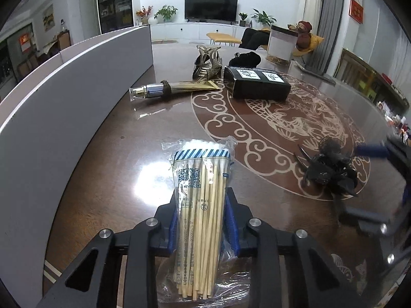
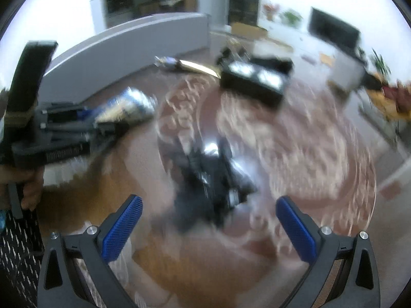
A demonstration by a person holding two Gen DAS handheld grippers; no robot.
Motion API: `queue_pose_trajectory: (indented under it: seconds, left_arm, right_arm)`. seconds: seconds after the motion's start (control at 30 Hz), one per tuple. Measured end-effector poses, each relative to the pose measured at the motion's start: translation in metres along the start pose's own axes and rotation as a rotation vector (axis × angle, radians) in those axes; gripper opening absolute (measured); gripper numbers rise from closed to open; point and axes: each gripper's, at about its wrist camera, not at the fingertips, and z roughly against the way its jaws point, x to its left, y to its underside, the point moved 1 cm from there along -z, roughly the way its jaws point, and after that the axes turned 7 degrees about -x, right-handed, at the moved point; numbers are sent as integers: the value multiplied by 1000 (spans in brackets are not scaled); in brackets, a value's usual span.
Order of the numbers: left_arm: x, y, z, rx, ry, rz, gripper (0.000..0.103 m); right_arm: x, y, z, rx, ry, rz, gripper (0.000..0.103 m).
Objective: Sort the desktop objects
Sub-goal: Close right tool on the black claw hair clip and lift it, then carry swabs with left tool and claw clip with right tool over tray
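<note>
Left gripper (image 1: 203, 220) is clamped on the swab pack (image 1: 201, 205), blue pads (image 1: 232, 228) pressing both sides of the clear sleeve low down, cotton tips pointing to 12 o'clock. Pack sits at 6 o'clock in the left wrist view, over the glossy table (image 1: 115, 154); can't tell if its lower end is touching the top or lifted.

Risks w/ that grip: the wrap is slick and loose, so the sticks could slide inside it and the bundle droop or slip out on a fast swing. Squeeze is on film more than sticks, so a twist could fan them.

Out from there: black hair clip (image 1: 331, 169) lies at 3 o'clock, right gripper (image 2: 209, 220) over it w/ jaws spread wide and nothing between them. That view is badly smeared, so it's prob. aimed at the clip, not certain. The clip is spiky and shiny; a pinch on one prong would flick it away.

Both tools work close together, so paths could cross and knock the pack.

Further out, 12 to 1 o'clock: pump tube (image 1: 172, 89), black box (image 1: 257, 84), gold sandal (image 1: 208, 64). The tube is round and would roll if bumped. Grey partition (image 1: 64, 102) at 9 to 11 o'clock limits a leftward swing.
</note>
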Motion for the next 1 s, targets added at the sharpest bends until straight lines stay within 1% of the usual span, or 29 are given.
queue_pose_trajectory:
  seconds: [0.07, 0.1, 0.13, 0.17, 0.2, 0.23, 0.27, 0.33, 0.43, 0.53, 0.63, 0.67, 0.77, 0.8, 0.9, 0.93, 1.0]
  left_arm:
    - [0, 1, 1, 0, 2, 4, 31]
    - [0, 1, 2, 1, 3, 6, 31]
    - [0, 1, 2, 1, 5, 8, 31]
    - [1, 2, 3, 2, 10, 13, 31]
    - [2, 2, 3, 2, 13, 16, 31]
    - [2, 2, 3, 2, 16, 20, 31]
    - [3, 2, 3, 2, 18, 23, 31]
    - [3, 2, 3, 3, 22, 29, 30]
    - [2, 2, 8, -5, 53, 44, 30]
    - [5, 1, 33, -69, 116, 89, 30]
    - [8, 3, 58, -112, 142, 121, 30]
    - [7, 5, 67, -122, 169, 100, 30]
    - [6, 8, 90, -155, 173, 89, 30]
    - [6, 7, 95, -156, 175, 89, 30]
    - [16, -1, 113, -175, 185, 84, 30]
    - [22, -4, 120, -184, 181, 84, 30]
    - [45, -14, 135, -198, 169, 107, 30]
  right_arm:
    - [3, -7, -14, 31, -30, 27, 103]
    - [3, -8, -23, 62, -58, 27, 103]
    - [1, -8, -30, 91, -83, 17, 94]
    - [-1, -6, -34, 110, -79, 9, 76]
    - [-5, -7, -30, 92, -79, -10, 67]
    - [-8, -8, -26, 84, -66, -37, 41]
    - [-12, -7, -23, 87, -68, -67, 41]
    - [-15, -1, -11, 74, -45, -108, 41]
    - [-23, 16, 23, 5, -24, -249, 41]
    - [-24, 43, 58, -53, -15, -365, 41]
    - [-12, 69, 88, -108, -17, -422, 41]
    - [-8, 77, 97, -124, -17, -441, 41]
    - [0, 90, 108, -147, -19, -470, 41]
    - [0, 90, 109, -145, -23, -472, 41]
    - [4, 70, 109, -161, -38, -428, 41]
    - [6, 53, 106, -172, -51, -405, 41]
    - [10, 22, 97, -189, -87, -368, 41]
